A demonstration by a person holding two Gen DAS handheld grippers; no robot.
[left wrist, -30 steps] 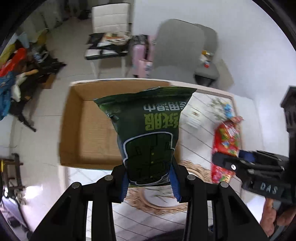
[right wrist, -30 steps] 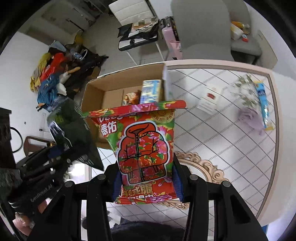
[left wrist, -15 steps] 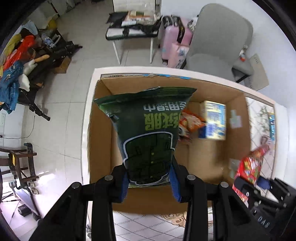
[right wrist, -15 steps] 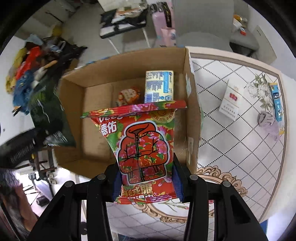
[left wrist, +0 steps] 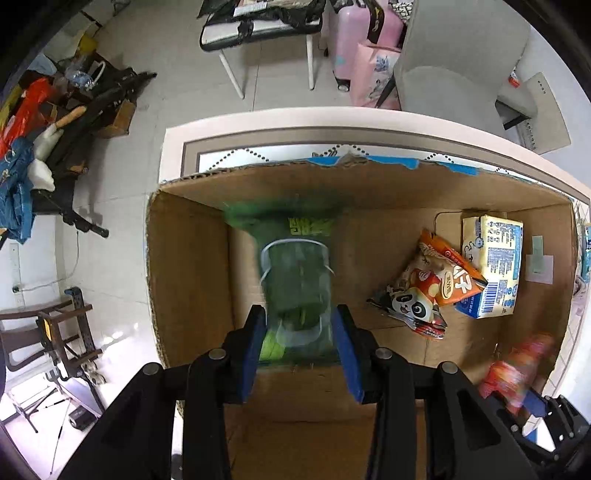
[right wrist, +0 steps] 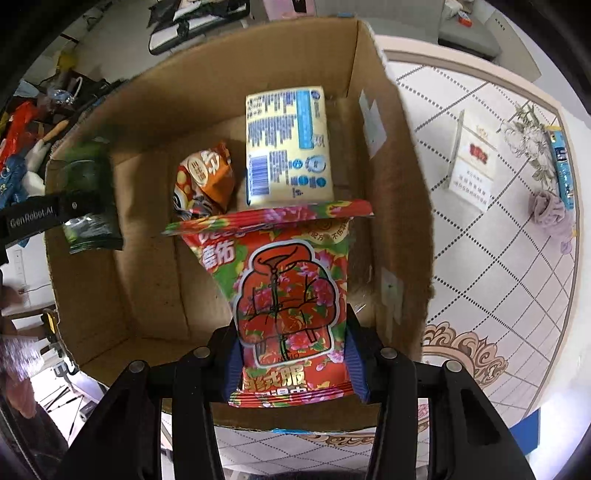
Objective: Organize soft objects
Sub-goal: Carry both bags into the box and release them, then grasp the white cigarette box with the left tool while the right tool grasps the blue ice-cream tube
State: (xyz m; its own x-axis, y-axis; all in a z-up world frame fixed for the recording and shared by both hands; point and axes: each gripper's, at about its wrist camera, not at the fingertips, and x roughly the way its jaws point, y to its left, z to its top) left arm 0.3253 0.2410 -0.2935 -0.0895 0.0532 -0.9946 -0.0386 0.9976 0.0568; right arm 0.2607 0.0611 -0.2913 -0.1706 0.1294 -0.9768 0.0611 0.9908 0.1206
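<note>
Closest in the right wrist view, the right claw clamps the lower part of the red flowered packet between its blue pads, and the packet stands up from the claw, its top seam spread wide over the open cardboard box. It hangs inside the box's right half, above the floor of the box, near the right wall.

In the left wrist view the left claw has its pads spread to either side of the green packet. The packet is blurred, its lower edge sits between the pads, and I cannot tell whether they grip it or have let go. It reaches from the claw towards the far wall, in the left part of the box.

Further in, the orange panda snack bag lies on the box floor, leaning against the pale yellow tissue pack, which sits in the far right corner.

Beyond the box the patterned desk carries a white card, a crumpled lilac cloth and a blue tube — all well apart from the box. Past the desk edge stand a grey chair and a pink suitcase on the tiled floor.
</note>
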